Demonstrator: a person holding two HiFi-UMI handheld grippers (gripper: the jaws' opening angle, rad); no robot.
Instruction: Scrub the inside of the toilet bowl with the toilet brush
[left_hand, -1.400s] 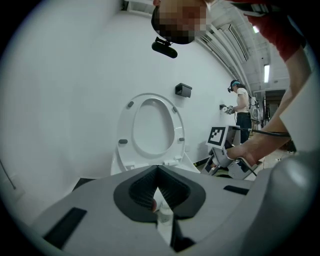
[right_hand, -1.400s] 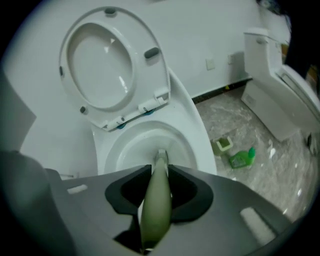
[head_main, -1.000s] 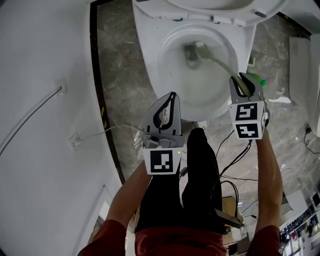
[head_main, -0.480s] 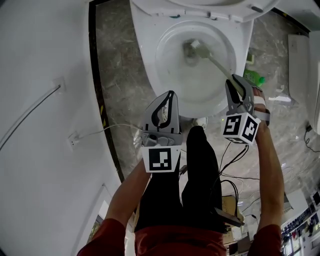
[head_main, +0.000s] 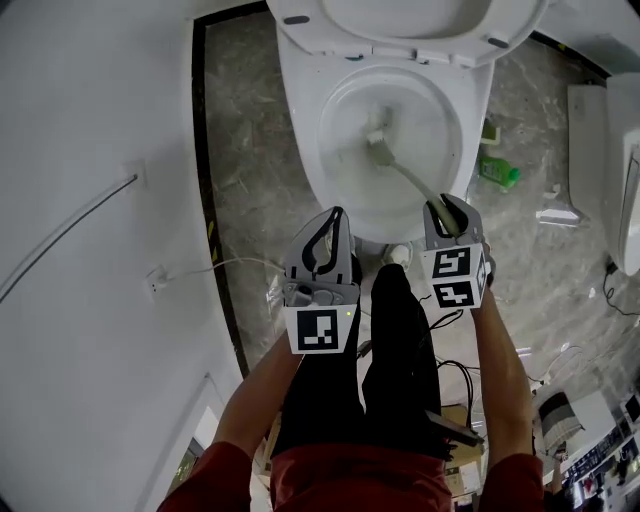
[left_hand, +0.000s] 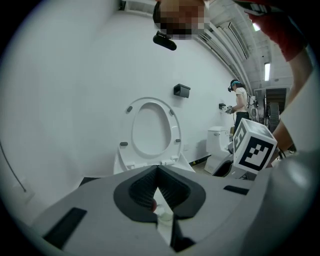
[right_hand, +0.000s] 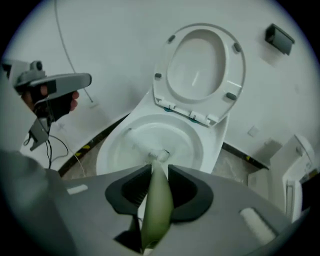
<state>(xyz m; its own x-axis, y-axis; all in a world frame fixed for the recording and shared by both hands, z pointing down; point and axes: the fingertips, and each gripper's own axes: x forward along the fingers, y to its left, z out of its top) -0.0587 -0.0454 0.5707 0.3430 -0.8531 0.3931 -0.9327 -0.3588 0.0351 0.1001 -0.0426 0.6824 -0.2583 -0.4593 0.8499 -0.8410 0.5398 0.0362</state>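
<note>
The right claw (head_main: 447, 212), clenched on the brush (head_main: 402, 177), has slid its head from the bowl's (head_main: 441, 112) 12 o'clock side to the middle, so scrubbing goes on; the left claw (head_main: 331, 224) stays clenched, empty.

Grey left gripper (head_main: 335, 216), right gripper (head_main: 446, 206), black-white marker cubes (head_main: 321, 330); red sleeves (head_main: 213, 482), black trousers (head_main: 400, 370).

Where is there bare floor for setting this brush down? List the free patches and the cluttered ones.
Bare: the marble floor left of the toilet, between its base and the dark wall strip. Crowded: right of the toilet, a green bottle and white scraps; by the person's legs, black cables and a white cord.
</note>
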